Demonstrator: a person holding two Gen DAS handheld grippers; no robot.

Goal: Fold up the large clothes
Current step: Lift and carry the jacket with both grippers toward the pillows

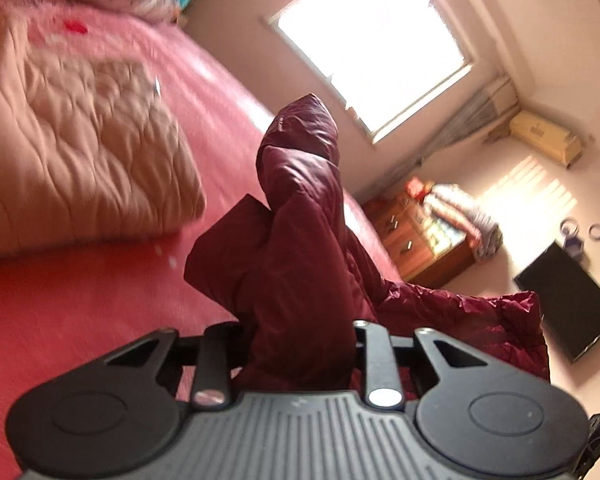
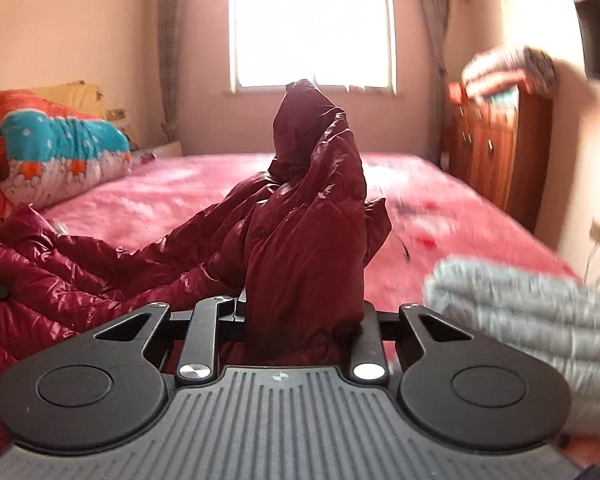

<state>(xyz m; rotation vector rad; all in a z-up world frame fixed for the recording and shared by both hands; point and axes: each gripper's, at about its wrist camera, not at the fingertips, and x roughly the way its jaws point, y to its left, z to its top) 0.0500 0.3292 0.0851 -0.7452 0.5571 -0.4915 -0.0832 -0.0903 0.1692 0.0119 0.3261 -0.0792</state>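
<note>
A dark red shiny puffer jacket (image 1: 300, 216) is bunched up between the fingers of my left gripper (image 1: 300, 336), which is shut on it and holds it above the pink bed (image 1: 100, 300). In the right wrist view my right gripper (image 2: 304, 320) is shut on another part of the same jacket (image 2: 312, 208), and the fabric stands up in a peak. The rest of the jacket trails left onto the bed (image 2: 220, 196). The fingertips of both grippers are hidden by fabric.
A folded beige quilted garment (image 1: 80, 140) lies on the bed. A folded grey puffer garment (image 2: 532, 320) lies at the bed's near right. A colourful rolled quilt (image 2: 60, 148) sits at the left. A wooden dresser (image 2: 496, 148) stands by the right wall, under the window (image 2: 312, 24).
</note>
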